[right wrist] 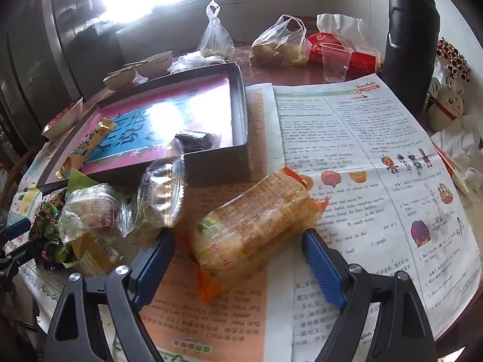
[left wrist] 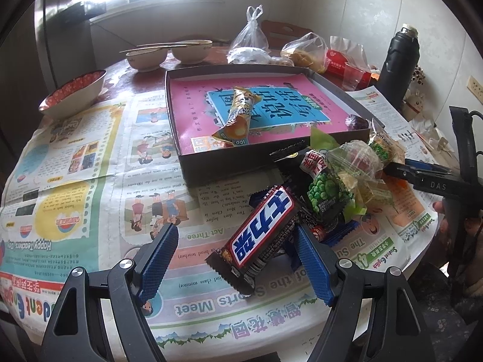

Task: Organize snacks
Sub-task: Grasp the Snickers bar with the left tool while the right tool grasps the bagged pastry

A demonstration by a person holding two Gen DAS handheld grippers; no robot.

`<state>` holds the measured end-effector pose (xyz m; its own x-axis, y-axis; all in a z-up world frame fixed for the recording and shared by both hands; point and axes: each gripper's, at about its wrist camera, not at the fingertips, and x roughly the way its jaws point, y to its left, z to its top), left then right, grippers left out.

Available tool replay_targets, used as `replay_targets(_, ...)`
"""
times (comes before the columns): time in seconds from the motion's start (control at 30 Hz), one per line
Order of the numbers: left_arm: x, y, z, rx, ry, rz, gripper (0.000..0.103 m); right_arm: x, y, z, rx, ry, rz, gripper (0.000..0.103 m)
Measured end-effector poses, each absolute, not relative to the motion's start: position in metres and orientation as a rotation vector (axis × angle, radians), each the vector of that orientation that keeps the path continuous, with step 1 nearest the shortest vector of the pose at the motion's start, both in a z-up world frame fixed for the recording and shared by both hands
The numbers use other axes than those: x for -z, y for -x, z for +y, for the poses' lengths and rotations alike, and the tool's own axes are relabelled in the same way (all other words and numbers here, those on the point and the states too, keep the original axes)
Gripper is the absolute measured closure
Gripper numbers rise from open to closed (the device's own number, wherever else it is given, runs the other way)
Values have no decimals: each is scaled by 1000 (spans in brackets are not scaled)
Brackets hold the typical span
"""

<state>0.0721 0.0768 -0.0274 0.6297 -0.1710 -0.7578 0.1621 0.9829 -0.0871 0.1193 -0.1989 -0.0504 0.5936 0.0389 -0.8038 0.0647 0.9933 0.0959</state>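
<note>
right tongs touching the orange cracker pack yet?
Apart. The right wrist view shows the right tongs open around the orange cracker pack, with newspaper visible between each blue pad and the wrapper.

Black tall metal flask (right wrist: 412, 39) as landmark: clear plastic cup (right wrist: 335, 61) left of it, red tissue pack (right wrist: 362, 60) behind cup, white rabbit figurine (right wrist: 446, 102) right, printed newspaper (right wrist: 362, 150) in front, two ceramic bowls (left wrist: 169, 54) far left.

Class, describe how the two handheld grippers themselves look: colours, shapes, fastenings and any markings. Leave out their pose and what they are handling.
The left gripper and right gripper match: black angular frames with triangular cut-outs, silver round bolts, and blue ridged fingers. The left wrist view shows white "DAS" lettering on the right gripper's black body.
</note>
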Motion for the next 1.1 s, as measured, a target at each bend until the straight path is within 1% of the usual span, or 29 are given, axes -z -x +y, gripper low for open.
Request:
replay_targets(0.17, 28, -73, 77, 196, 12, 867, 24, 46, -117, -211, 39, -123, 904, 36)
replay_targets(0.2, 28, -74, 77, 199, 13, 867, 24, 46, -117, -213, 40, -127, 901, 37)
replay_targets(0.27, 28, -75, 78, 204, 16, 866, 28, 47, -118, -217, 42, -144, 907, 38)
replay_targets(0.37, 28, -75, 77, 212, 13, 862, 30, 49, -122, -221, 37, -190, 923, 37)
replay_targets(0.63, 26, -78, 63, 240, -58, 841, 30, 49, -139, -221, 78, -224, 927, 37)
replay_targets(0.7, 26, -79, 61, 245, -70, 836, 30, 50, -144, -220, 87, -223, 925, 36)
replay_targets(0.73, 26, -80, 60, 246, -72, 835, 31, 49, -146, -220, 83, -231, 923, 34)
replay_targets(0.8, 26, -82, 59, 258, -63, 836, 34, 48, -149, -219, 79, -239, 917, 34)
replay_targets(0.87, 26, -83, 59, 275, -45, 841, 42, 46, -150, -218, 80, -225, 901, 34)
replay_targets(0.93, 26, -83, 60, 293, -27, 847, 45, 45, -150, -217, 72, -204, 888, 34)
replay_targets(1.0, 27, -83, 62, 304, -12, 850, 45, 47, -150, -219, 69, -208, 890, 34)
replay_targets(1.1, 28, -83, 66, 311, 2, 854, 45, 51, -150, -221, 77, -188, 893, 40)
